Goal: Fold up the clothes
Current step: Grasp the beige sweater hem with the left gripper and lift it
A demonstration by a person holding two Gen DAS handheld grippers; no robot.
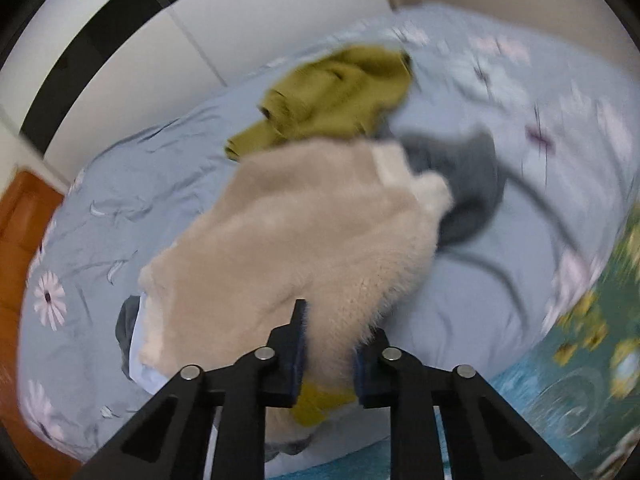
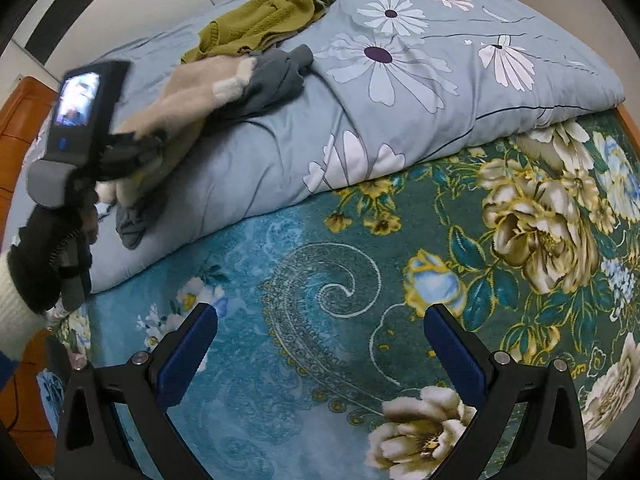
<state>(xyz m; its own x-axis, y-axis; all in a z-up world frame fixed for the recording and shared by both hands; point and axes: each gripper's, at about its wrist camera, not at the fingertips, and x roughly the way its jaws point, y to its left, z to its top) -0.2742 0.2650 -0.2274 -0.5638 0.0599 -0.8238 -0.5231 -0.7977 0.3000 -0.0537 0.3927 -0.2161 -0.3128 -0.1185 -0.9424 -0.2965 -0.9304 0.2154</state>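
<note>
A beige fluffy garment [image 1: 304,232] lies in a heap on the pale blue flowered duvet [image 1: 140,200]. My left gripper [image 1: 332,352] is shut on its near edge, and the pile bulges out between the blue pads. Behind it lie an olive green sweater [image 1: 340,92] and a dark grey garment [image 1: 464,176]. From the right wrist view, the left gripper [image 2: 132,148] sits at the beige garment [image 2: 180,92], held by a gloved hand [image 2: 36,272]. My right gripper [image 2: 320,316] is open above the teal flowered sheet [image 2: 320,260], with nothing between its fingers.
The folded duvet [image 2: 400,100] covers the far half of the bed, and its edge runs across the teal sheet. An orange wooden bed frame [image 1: 20,240] borders the left side. White wardrobe doors [image 1: 240,20] stand behind the bed. The left wrist view is blurred on its right side.
</note>
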